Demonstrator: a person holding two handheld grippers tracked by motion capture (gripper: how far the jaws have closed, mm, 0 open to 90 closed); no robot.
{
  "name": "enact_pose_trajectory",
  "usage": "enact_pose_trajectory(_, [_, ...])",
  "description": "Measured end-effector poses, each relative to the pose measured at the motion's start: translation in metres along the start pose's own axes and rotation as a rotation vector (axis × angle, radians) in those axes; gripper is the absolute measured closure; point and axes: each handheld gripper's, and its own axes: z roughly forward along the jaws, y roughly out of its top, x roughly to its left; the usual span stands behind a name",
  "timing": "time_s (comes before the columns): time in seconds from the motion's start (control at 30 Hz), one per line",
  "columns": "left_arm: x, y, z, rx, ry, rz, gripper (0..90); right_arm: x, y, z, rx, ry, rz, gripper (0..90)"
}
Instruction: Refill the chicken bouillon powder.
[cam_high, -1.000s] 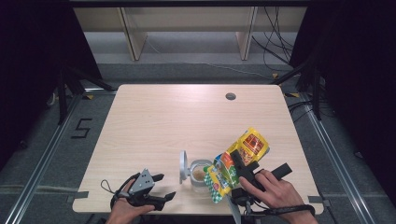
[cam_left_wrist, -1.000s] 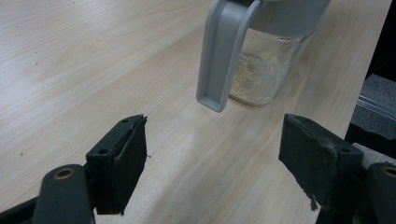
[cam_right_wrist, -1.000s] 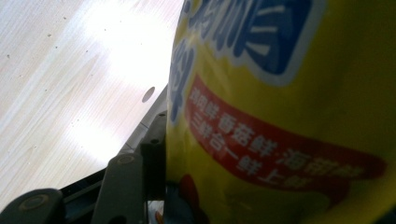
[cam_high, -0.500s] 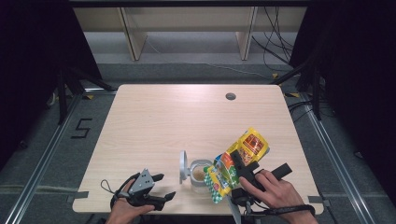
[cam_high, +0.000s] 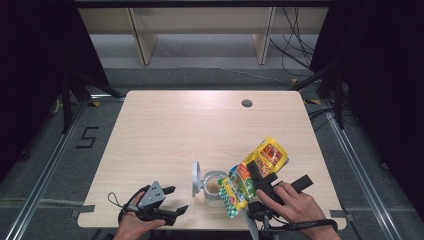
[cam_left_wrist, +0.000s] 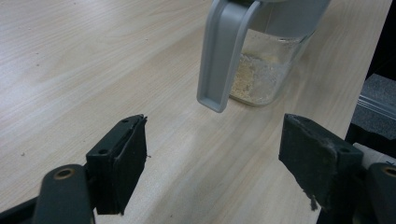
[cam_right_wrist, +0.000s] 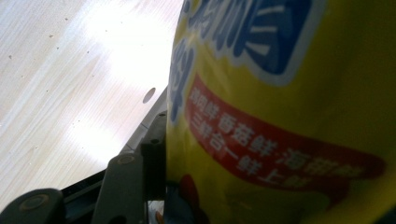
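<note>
Right gripper (cam_high: 255, 181) clamped on yellow snack bag (cam_high: 255, 174), bag tilted, long axis slanting down-left, low end over open jar (cam_high: 214, 186) at worktop (cam_high: 190, 125) near edge. Jar clear, lid (cam_high: 196, 177) flipped up, pale crumbs inside, probably little. Left gripper (cam_high: 172, 200) idle nearby, jaws apart, jar ahead of it.

A pale wood table (cam_high: 165, 135) takes the middle of the high view; a round grommet hole (cam_high: 246, 103) sits in its top toward one o'clock, near the far edge; past that edge, at twelve o'clock, stands a light wood shelf unit (cam_high: 200, 30) with two uprights; loose cables (cam_high: 295, 45) trail on the grey floor at one o'clock; a "5" marking (cam_high: 88, 137) lies on the floor at nine o'clock; a metal rail (cam_high: 45, 175) runs along the floor at eight o'clock.
</note>
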Motion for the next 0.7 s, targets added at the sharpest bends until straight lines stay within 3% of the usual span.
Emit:
enact_pose_trajectory(0.07, [-0.0018, -0.0001, 0.0006, -0.019, -0.012, -0.022, 22.6, -0.0001, -0.0001, -0.0002, 0.0, 0.001, 0.001, 50.5])
enact_pose_trajectory(0.37, [-0.0012, 0.0, 0.0005, -0.014, -0.009, -0.015, 22.8, -0.0006, -0.0015, -0.0005, 0.001, 0.011, 0.005, 50.5])
enact_pose_trajectory(0.4, [0.0003, 0.0005, -0.0007, 0.008, -0.005, 0.004, 22.8, -0.0006, -0.0015, -0.0006, 0.0, 0.012, 0.004, 50.5])
enact_pose_trajectory(0.47, [0.0001, 0.0003, -0.0001, -0.001, -0.004, 0.001, 22.8, -0.0003, -0.0014, -0.0007, -0.003, -0.002, 0.005, 50.5])
enact_pose_trajectory(0.53, [-0.0011, 0.0001, 0.0005, -0.014, -0.011, -0.016, 22.8, -0.0006, -0.0011, -0.0004, -0.002, 0.013, 0.003, 50.5])
enact_pose_trajectory(0.7, [-0.0006, 0.0007, -0.0007, -0.004, -0.012, -0.011, 22.8, 0.0005, -0.0013, 0.0, 0.0, 0.0, 0.004, 50.5])
